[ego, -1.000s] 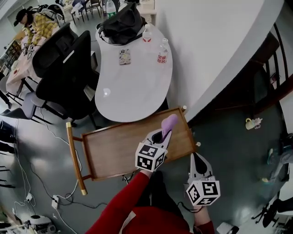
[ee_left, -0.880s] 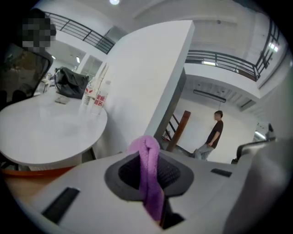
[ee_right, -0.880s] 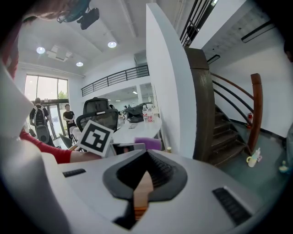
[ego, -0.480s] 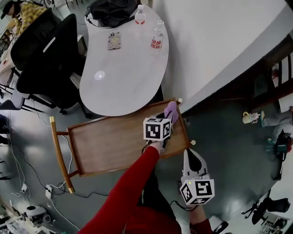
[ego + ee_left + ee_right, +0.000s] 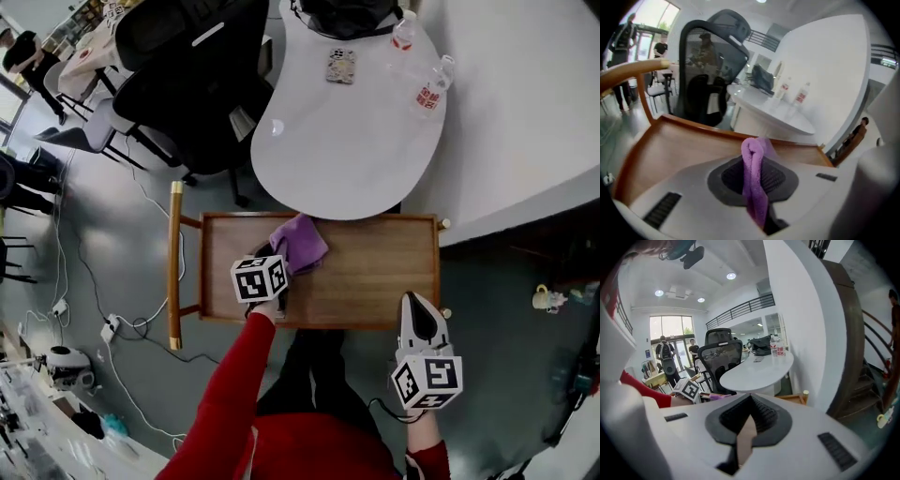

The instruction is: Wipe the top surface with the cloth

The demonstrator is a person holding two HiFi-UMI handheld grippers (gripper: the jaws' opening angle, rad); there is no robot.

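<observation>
Left gripper (image 5: 279, 263) clamped on cloth (image 5: 300, 242), moved leftward along wooden top (image 5: 375, 272), right gripper (image 5: 418, 307) fingers together

open-plan office in a big hall. evidence: black swivel chairs (image 5: 178, 84) beside a curved white table (image 5: 347, 141) with bottles (image 5: 431, 89), a phone (image 5: 339, 66) and a bag (image 5: 342, 11); cables (image 5: 94, 281) trailing over grey floor (image 5: 525, 309); mezzanine railing (image 5: 740, 310), recessed ceiling lights (image 5: 731, 276), tall windows (image 5: 670, 329) with people (image 5: 663, 350) standing by them.
</observation>
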